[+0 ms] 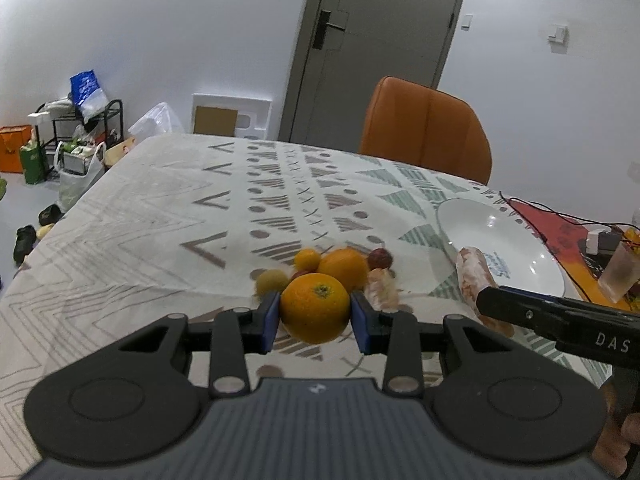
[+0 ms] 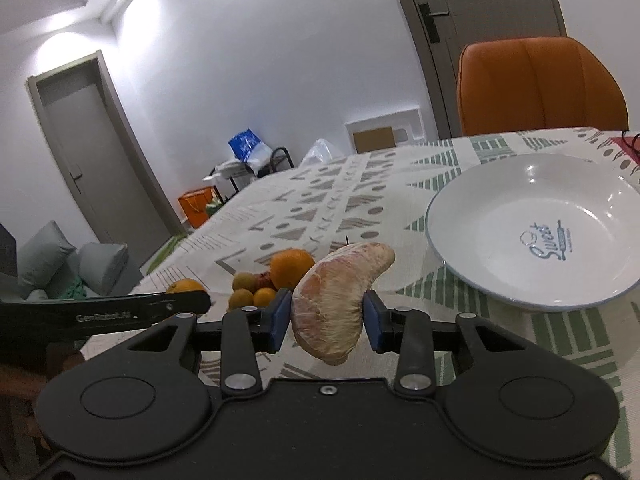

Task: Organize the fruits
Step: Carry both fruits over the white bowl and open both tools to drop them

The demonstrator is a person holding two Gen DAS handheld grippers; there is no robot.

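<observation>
Pomelo segment (image 2: 336, 300), peeled and membrane-covered, sits clamped across its thick middle by the right hand-held gripper (image 2: 326, 322), raised above the patterned surface (image 2: 360, 200) with the white bowl (image 2: 472, 248) just beside it. It looks soft and light, easily bruised or split (the skin seems thin), so the broad middle is the place to hold, gently. The left hand-held gripper (image 1: 314, 318) grasps an orange (image 1: 314, 306) at its widest part; this fruit is firm, rounder and heavier, liable to roll out of a loose pinch. Behind it another orange (image 1: 344, 266) and small fruits remain clustered on the surface.
</observation>
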